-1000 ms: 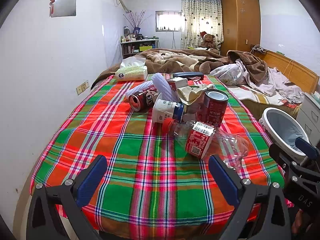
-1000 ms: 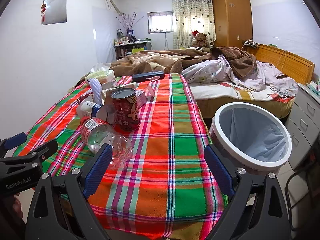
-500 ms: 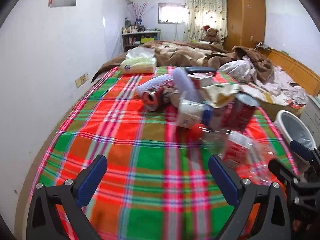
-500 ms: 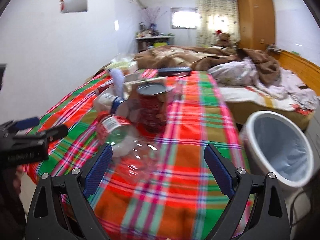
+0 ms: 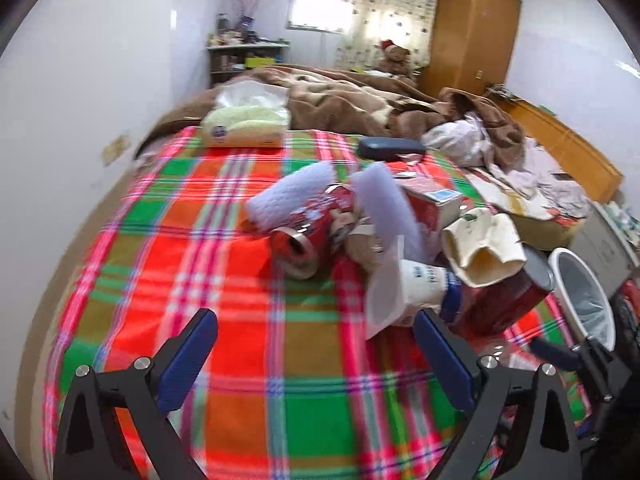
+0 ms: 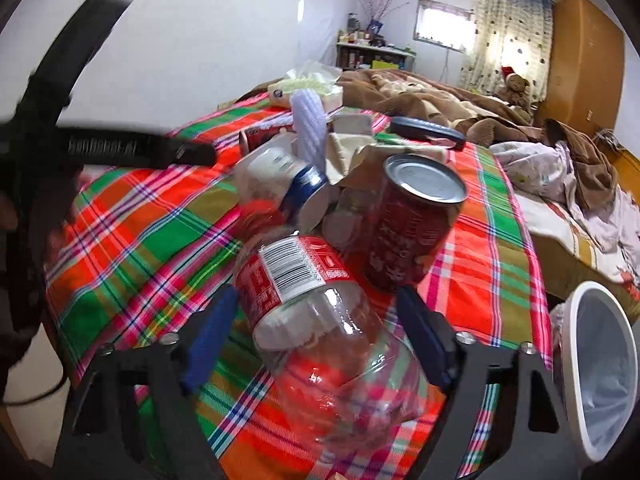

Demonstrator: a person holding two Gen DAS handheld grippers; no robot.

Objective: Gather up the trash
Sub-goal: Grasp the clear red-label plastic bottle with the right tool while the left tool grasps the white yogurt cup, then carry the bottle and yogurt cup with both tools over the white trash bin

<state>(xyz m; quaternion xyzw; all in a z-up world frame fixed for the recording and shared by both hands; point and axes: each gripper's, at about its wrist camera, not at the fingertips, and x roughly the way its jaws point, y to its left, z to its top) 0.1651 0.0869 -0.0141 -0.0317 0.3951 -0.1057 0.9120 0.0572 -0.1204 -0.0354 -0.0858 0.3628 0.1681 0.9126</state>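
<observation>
A pile of trash lies on the plaid cloth [image 5: 224, 292]. In the right wrist view my right gripper [image 6: 316, 328] is open with its jaws either side of a clear plastic bottle [image 6: 320, 320] with a red label, lying on its side. Behind it stands a red can [image 6: 412, 232] and a white bottle with a blue cap [image 6: 280, 184]. In the left wrist view my left gripper [image 5: 316, 352] is open and empty above the cloth, short of a lying red can [image 5: 312, 228], the white bottle [image 5: 416, 284] and a crumpled paper bag [image 5: 484, 248].
A white trash bin [image 6: 600, 372] with a liner stands on the floor right of the table; it also shows in the left wrist view [image 5: 584, 300]. A tissue pack [image 5: 244, 120], a dark case [image 5: 392, 148] and white foam sleeves [image 5: 288, 196] lie farther back. A bed lies beyond.
Both grippers have moved forward towards the pile. The right gripper has closed in until the clear bottle lies between its open jaws. The left gripper has swung left, facing the lying can.
</observation>
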